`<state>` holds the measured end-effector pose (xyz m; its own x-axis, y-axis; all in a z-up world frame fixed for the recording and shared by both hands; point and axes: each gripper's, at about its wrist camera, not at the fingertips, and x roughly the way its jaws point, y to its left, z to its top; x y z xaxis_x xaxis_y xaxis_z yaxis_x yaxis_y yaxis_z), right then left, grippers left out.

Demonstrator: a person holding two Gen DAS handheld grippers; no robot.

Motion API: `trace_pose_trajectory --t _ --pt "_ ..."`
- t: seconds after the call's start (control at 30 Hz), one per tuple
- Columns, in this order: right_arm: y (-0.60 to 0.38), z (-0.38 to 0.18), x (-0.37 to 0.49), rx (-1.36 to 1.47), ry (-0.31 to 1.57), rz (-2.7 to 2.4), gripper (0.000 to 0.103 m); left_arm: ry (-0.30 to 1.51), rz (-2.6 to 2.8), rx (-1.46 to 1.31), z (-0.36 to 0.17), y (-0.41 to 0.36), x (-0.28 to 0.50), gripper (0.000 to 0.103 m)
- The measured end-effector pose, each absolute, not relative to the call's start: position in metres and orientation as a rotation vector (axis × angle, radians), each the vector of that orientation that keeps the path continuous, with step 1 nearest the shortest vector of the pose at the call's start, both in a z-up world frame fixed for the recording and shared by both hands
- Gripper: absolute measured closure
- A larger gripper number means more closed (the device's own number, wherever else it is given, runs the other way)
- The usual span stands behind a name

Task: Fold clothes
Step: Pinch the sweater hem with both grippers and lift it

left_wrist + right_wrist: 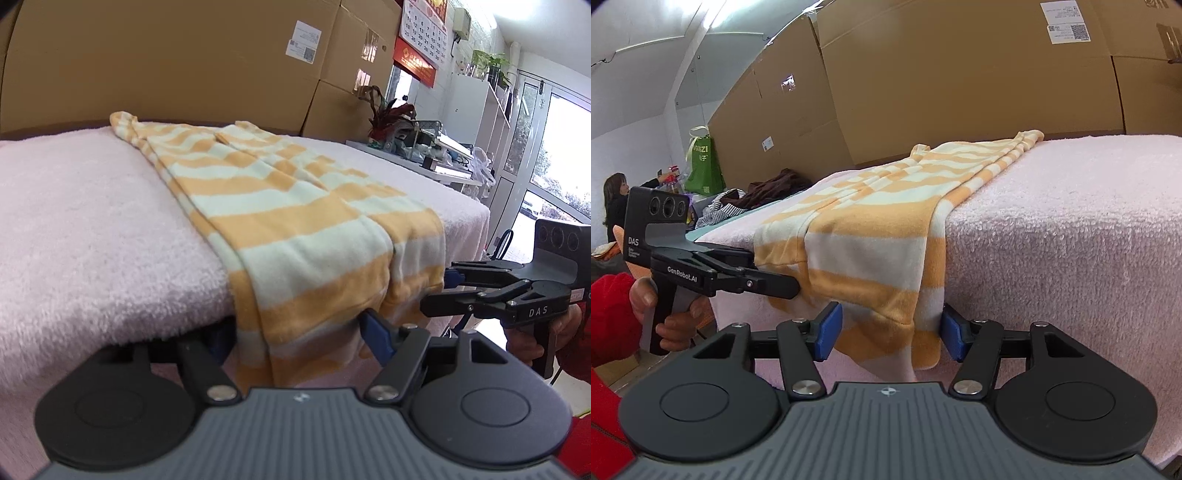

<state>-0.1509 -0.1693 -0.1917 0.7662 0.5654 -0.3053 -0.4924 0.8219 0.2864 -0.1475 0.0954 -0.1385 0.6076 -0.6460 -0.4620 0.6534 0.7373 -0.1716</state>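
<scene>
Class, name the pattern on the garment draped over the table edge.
Orange and white stripes on the garment, clearest in the left wrist view.

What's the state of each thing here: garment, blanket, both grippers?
Orange-and-white striped garment: lying lengthwise, near end draped over the table edge, not lifted.
Pink fleece blanket: spread flat over the table, under the garment.
Left gripper: open, blue pads either side of the hanging hem, not pressing it.
Right gripper: open, straddling the hem's other corner, not pressing it.
Brown cardboard boxes: closed, stacked behind the table.

Orange-white striped garment (295, 206) draped over table edge
</scene>
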Motion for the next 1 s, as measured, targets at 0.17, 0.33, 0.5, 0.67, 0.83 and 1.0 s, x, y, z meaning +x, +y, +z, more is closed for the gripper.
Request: trace_pose_trajectory --t 0.17,0.33,0.5,0.67,0.83,1.0 --pt "-0.180 -0.199 -0.155 0.234 0.422 0.586 0.058 0.513 -0.795 0.067 -0.140 0.090 -0.164 0.045" --pt "-0.189 -0.196 -0.163 0.278 0.434 0.615 0.081 0.464 -0.857 0.036 -0.128 0.096 -0.183 0.065" --pt "-0.193 -0.190 -0.169 0.339 0.441 0.644 0.088 0.440 -0.876 -0.037 -0.116 0.107 -0.190 0.075" --pt "-0.202 -0.183 -0.168 0.463 0.439 0.707 0.089 0.413 -0.890 -0.143 -0.105 0.119 -0.190 0.084" --pt "-0.209 -0.176 -0.170 0.554 0.422 0.736 0.089 0.402 -0.854 -0.240 -0.111 0.122 -0.195 0.091" --pt "-0.211 -0.177 -0.170 0.697 0.408 0.753 0.089 0.406 -0.814 -0.399 -0.118 0.126 -0.199 0.093"
